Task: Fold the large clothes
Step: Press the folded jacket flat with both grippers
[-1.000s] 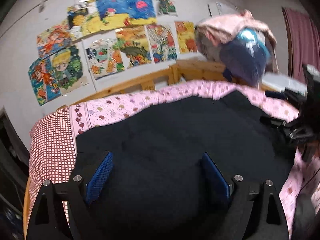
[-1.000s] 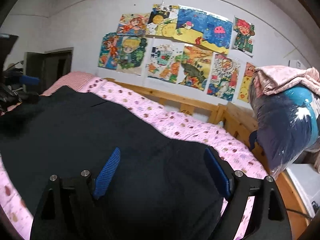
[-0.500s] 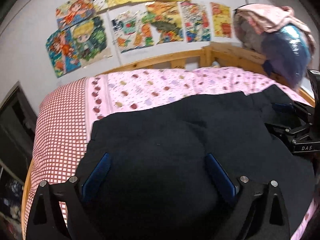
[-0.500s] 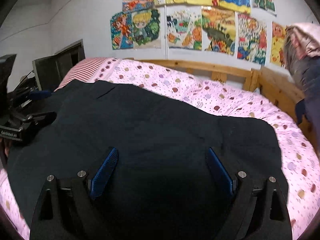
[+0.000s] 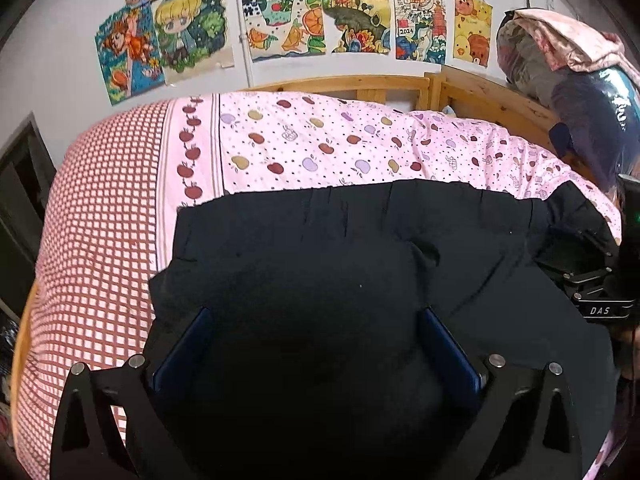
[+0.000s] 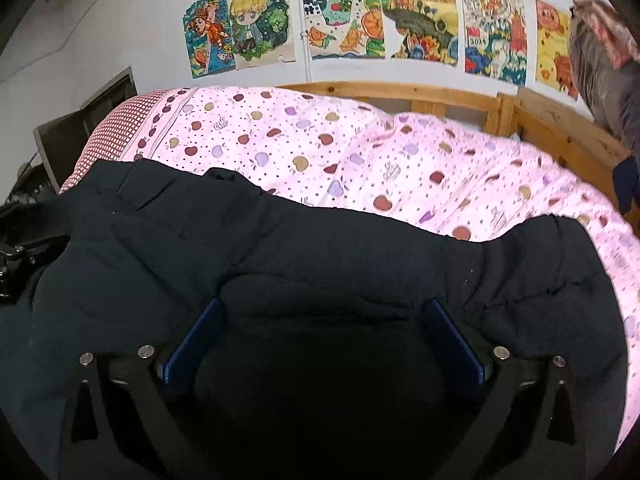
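Left wrist view: a large black fabric garment (image 5: 320,264) was spread over the pink apple-print bedspread (image 5: 320,148). Both the left gripper (image 5: 316,344) and right gripper (image 6: 320,336) were held with jaws wide apart, nothing gripped.

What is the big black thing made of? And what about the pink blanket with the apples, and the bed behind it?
The black garment looks like soft, matte woven cloth, maybe cotton: it wrinkles and has stitched seams, with no shine. The pink apple blanket seems to be printed cotton, slightly puffy and creased. The bed frame looks like pale bare wood, probably pine, with grain and knots showing.
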`<state>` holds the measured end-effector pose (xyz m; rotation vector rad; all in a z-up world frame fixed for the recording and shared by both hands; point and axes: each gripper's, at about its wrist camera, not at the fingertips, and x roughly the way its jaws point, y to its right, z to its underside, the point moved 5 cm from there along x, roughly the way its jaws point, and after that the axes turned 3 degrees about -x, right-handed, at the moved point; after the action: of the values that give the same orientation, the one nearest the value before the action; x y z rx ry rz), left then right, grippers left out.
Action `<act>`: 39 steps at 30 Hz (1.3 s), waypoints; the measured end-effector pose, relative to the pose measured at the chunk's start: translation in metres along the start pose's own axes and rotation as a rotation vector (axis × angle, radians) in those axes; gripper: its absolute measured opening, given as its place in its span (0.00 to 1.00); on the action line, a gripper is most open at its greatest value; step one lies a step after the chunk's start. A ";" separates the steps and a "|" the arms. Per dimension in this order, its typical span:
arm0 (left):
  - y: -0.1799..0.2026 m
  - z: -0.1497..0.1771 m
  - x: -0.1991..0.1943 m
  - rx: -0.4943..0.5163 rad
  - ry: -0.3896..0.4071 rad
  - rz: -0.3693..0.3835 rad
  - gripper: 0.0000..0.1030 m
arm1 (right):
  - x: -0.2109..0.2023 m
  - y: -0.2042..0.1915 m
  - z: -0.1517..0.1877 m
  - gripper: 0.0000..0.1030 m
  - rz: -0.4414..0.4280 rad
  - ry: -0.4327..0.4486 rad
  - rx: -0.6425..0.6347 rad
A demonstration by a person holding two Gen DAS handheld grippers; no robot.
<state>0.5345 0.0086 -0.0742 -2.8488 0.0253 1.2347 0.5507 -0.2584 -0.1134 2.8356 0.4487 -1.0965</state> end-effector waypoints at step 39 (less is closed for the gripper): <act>0.002 0.017 -0.009 -0.045 0.096 0.090 1.00 | -0.010 0.009 0.016 0.98 0.029 0.116 0.023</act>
<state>0.5160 0.0073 -0.0794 -2.9740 0.1320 1.1264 0.5357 -0.2718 -0.1185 2.9262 0.4033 -0.9420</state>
